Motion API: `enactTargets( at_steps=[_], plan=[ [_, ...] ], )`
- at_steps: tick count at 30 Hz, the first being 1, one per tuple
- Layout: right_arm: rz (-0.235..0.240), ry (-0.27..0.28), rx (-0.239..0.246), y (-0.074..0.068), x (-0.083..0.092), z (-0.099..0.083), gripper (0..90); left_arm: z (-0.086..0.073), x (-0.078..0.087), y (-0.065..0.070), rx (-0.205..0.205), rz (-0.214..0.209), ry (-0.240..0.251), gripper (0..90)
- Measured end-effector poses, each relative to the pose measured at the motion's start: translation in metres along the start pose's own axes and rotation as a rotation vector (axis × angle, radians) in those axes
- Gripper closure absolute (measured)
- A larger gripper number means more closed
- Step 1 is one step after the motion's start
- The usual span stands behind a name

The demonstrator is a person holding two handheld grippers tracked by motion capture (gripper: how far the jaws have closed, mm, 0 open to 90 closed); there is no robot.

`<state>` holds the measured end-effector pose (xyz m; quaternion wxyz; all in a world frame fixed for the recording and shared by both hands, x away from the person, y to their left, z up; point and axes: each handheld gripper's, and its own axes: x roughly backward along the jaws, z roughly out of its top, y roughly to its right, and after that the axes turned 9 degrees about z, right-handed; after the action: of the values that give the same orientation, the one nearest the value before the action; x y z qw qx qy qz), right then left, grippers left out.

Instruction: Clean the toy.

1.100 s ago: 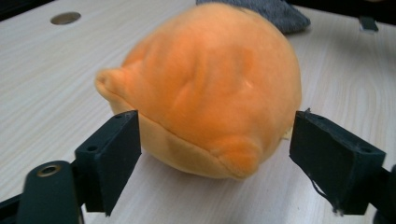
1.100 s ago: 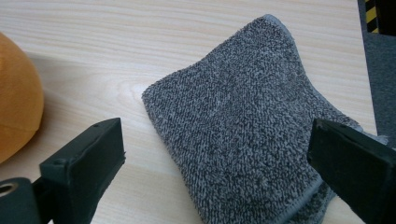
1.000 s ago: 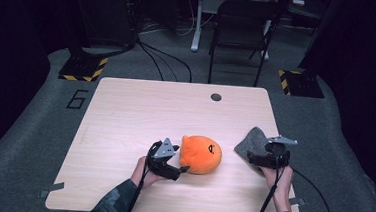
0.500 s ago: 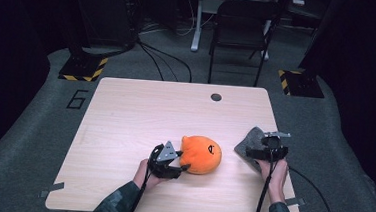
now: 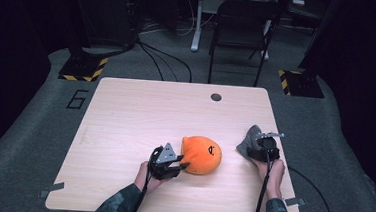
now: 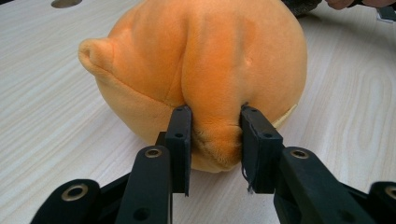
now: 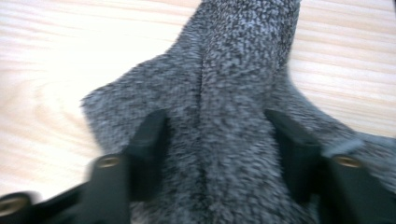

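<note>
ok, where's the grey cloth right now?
High view: the grey cloth lies near the table's right edge, pinched in the right claw, apart from the orange plush on its left.

Lab or test room: lone wooden table [image 5: 140,112] on grey carpet [image 5: 33,140], hazard-striped floor plates [image 5: 83,68], loose cables [image 5: 164,59], empty black chair [image 5: 241,29], dark surroundings.

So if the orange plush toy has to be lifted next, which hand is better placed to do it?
The left. The left gripper already pinches a fold of the orange plush toy between its jaws, while the right gripper sits over at the grey cloth, jaws either side of it.
</note>
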<state>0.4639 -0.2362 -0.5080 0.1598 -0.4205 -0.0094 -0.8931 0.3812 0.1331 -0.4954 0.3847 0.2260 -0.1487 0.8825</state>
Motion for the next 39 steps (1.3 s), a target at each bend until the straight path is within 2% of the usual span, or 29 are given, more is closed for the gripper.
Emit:
enactTargets(
  at_steps=[3,7,13,16,17,22,26,29,33,34,35,39],
  plan=[
    [0.013,-0.001,0.009,-0.003,0.001,0.000,62.2,0.000,0.000,0.001,-0.006,0.001,0.003,67.4],
    [0.034,0.014,-0.008,0.002,0.004,-0.001,70.4,0.000,0.000,0.000,-0.008,0.001,0.006,67.4],
    [0.067,0.041,-0.062,0.005,0.011,0.000,74.0,0.002,-0.001,-0.001,-0.002,-0.001,0.014,67.8],
    [0.099,0.080,-0.044,0.006,0.021,0.004,74.1,0.002,-0.001,-0.001,0.000,0.000,0.017,68.0],
    [0.112,0.093,-0.054,0.004,0.026,0.005,74.1,0.002,-0.001,-0.001,0.000,0.003,0.020,68.1],
    [0.170,0.141,-0.034,-0.008,0.049,0.015,74.1,0.003,0.000,0.000,-0.003,0.001,0.026,70.0],
    [0.232,0.165,-0.001,-0.026,0.066,0.023,74.0,0.004,0.000,0.001,-0.002,0.007,0.030,71.6],
    [0.278,0.167,0.054,-0.049,0.073,0.030,73.9,0.005,0.000,0.002,0.001,0.006,0.030,72.3],
    [0.348,0.165,0.137,-0.090,0.081,0.037,73.8,0.006,0.000,0.002,0.002,0.010,0.030,73.1],
    [0.357,0.165,0.144,-0.095,0.082,0.038,73.8,0.007,0.000,0.002,0.003,0.015,0.020,73.2],
    [0.382,0.167,0.165,-0.107,0.085,0.039,73.8,0.008,0.000,0.002,0.010,0.010,0.012,73.4],
    [0.412,0.157,0.247,-0.145,0.087,0.042,73.8,0.011,0.001,0.005,0.006,0.018,0.016,73.7]
  ],
)
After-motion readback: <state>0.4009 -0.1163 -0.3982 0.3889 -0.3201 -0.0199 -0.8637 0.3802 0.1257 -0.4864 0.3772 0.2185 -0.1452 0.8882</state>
